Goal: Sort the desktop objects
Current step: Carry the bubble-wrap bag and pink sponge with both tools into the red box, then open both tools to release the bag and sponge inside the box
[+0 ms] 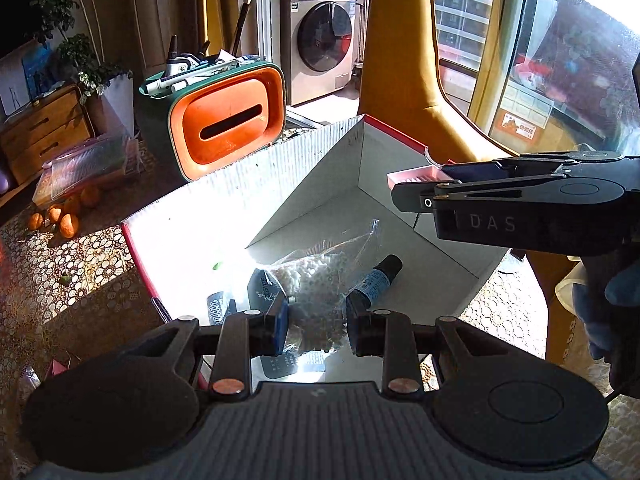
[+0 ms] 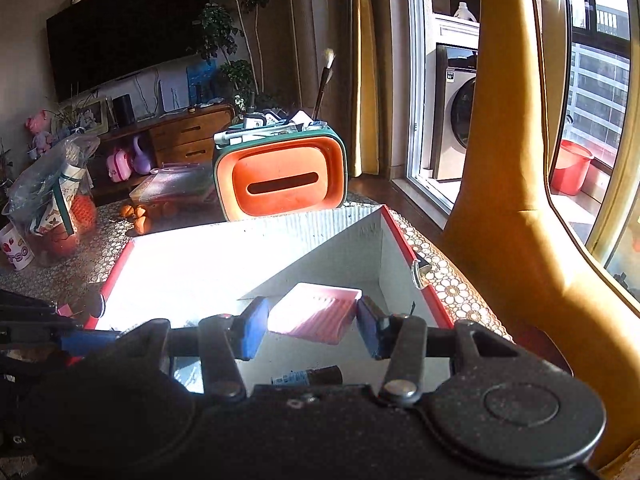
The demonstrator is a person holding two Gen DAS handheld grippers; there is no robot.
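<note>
- Two grippers are held over the white box [image 1: 224, 200].
- A pink tray [image 2: 316, 312] is clamped in the right gripper [image 2: 312, 322] jaws, its long axis running away from them.
- A bead bag [image 1: 316, 280] is pinched in the narrow jaws of the left gripper [image 1: 318, 320].

An open box [image 1: 224, 200] sits on the desk [image 1: 80, 264]. Inside it lie a bag of pellets [image 1: 320, 280] and, just right of the bag, a small bottle [image 1: 376, 278]. A ridged tray [image 2: 316, 312] is between the pads of the right hand-held gripper [image 2: 312, 326], above the box interior. Behind the box stands a tissue holder [image 2: 280, 178]. Oranges [image 1: 60, 216] lie on the desk to the box's left.
</note>
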